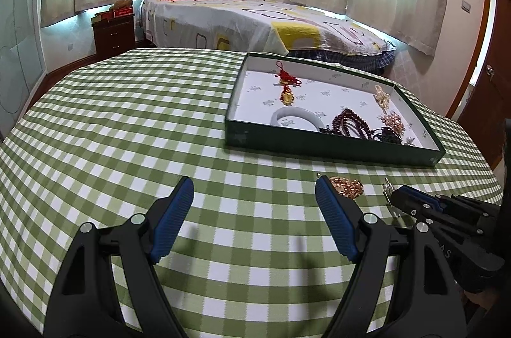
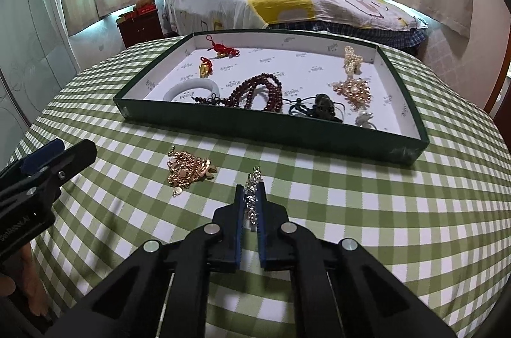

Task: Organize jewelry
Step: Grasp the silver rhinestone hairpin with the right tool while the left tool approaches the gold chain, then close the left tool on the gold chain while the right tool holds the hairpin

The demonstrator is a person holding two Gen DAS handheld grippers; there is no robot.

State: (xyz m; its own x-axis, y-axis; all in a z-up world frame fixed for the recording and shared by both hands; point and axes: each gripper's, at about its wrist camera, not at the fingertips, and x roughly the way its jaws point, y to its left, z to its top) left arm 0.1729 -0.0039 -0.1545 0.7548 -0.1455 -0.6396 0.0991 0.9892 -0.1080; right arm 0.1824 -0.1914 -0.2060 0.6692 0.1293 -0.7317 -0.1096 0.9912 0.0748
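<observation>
Rhinestone piece [image 2: 252, 197] sits clamped between the blue pads of the right tool [image 2: 250, 194], near the front of the bench [image 2: 383, 210] with its green checked cloth; whether it is a clip or a brooch is hard to tell from this angle. Just left of it a heap of gold chain [image 2: 188, 170] lies on the cloth. The left tool [image 1: 254, 188] hangs over the bench with its fingers wide apart, holding nothing, the gold chain beside its right finger. Farther back stands a shallow green tray [image 2: 281, 135]. It holds a white bangle [image 2: 191, 90], dark red beads [image 2: 258, 92], a red knot charm [image 2: 223, 49], pearl clusters [image 2: 353, 90] and a dark corded pendant [image 2: 322, 106].
</observation>
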